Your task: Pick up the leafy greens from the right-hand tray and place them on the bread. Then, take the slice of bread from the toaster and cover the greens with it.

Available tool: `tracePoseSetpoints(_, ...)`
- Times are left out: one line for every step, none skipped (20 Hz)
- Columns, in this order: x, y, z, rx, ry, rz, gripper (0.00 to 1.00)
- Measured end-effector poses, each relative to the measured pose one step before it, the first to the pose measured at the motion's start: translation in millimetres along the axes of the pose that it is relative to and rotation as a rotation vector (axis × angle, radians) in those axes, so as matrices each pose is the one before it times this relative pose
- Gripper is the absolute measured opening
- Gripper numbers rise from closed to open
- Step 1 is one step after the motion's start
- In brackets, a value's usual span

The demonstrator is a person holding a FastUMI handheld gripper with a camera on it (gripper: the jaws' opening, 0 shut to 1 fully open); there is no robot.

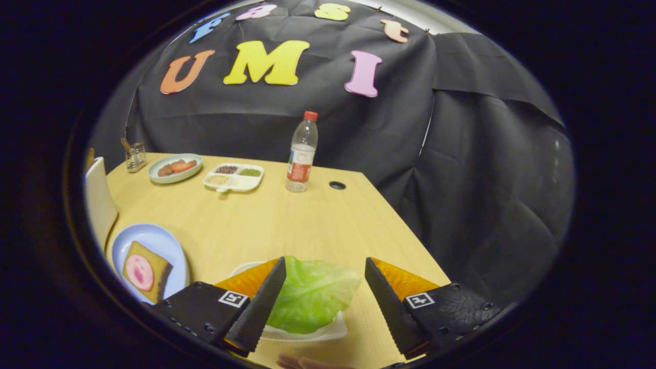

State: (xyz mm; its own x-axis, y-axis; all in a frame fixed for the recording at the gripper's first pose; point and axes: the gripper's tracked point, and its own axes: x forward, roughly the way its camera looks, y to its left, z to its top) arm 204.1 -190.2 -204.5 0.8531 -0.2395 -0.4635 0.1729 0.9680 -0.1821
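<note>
Hovering low over the bench (287, 225), my hand-held gripper (324, 302) was spread wide, grasping nothing. Between its fingers lay the lettuce leaf (312, 294) on its white tray (307, 334). Off to the left, well apart, sat the bread slice (145, 271) with its pink round on a blue plate (154, 238).

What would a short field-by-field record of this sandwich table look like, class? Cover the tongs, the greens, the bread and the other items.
tongs: tongs open, fingers spread either side of the leaf, not pressing it
greens: leafy greens lying on a white tray, between the fingers
bread: slice with a pink round topping, on a blue plate, beyond the left finger
far items: water bottle, divided dish, green plate of food, small glass holder
surface: wooden table
</note>
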Motion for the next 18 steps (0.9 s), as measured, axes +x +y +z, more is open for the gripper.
tracePoseSetpoints(5.62,-4.60,-6.38,0.00041,0.02095,-0.01386,0.96)
tracePoseSetpoints(5.03,-5.10,-4.97,-0.00050,0.01822,-0.01359,0.96)
tracePoseSetpoints(6.43,-2.50,-5.63,0.00345,0.01297,-0.00149,0.96)
tracePoseSetpoints(5.73,-0.12,-5.48,0.00223,0.01953,-0.00098,0.95)
tracePoseSetpoints(5.58,-1.26,-6.45,0.00394,0.02024,-0.00548,0.95)
tracePoseSetpoints(4.18,0.27,-4.89,0.00379,0.02004,0.00269,0.96)
tracePoseSetpoints(5.02,1.58,-5.24,-0.00243,0.01962,0.00205,0.96)
tracePoseSetpoints(2.11,2.40,-1.96,0.00245,0.00563,0.01456,0.95)
tracePoseSetpoints(0.73,0.39,1.81,0.00544,-0.00510,0.00470,0.95)
tracePoseSetpoints(0.71,0.25,0.64,0.00263,0.00651,0.00100,0.95)
tracePoseSetpoints(0.03,0.77,1.24,-0.00196,0.00053,0.00060,0.94)
tracePoseSetpoints(0.09,0.87,2.66,-0.00485,-0.00382,0.00356,0.94)
tracePoseSetpoints(-0.99,6.15,1.28,-0.00142,-0.00570,0.02866,0.91)
tracePoseSetpoints(2.15,1.52,-0.05,0.00077,-0.00086,0.00842,0.82)
tracePoseSetpoints(-2.29,0.49,-2.49,0.00362,0.00272,-0.00307,0.73)
tracePoseSetpoints(-3.17,1.64,3.74,0.00873,-0.00698,0.00727,0.64)
tracePoseSetpoints(6.31,1.24,2.35,0.01161,-0.01210,0.00646,0.55)
tracePoseSetpoints(-3.34,2.34,2.47,0.00404,-0.01091,0.01195,0.46)
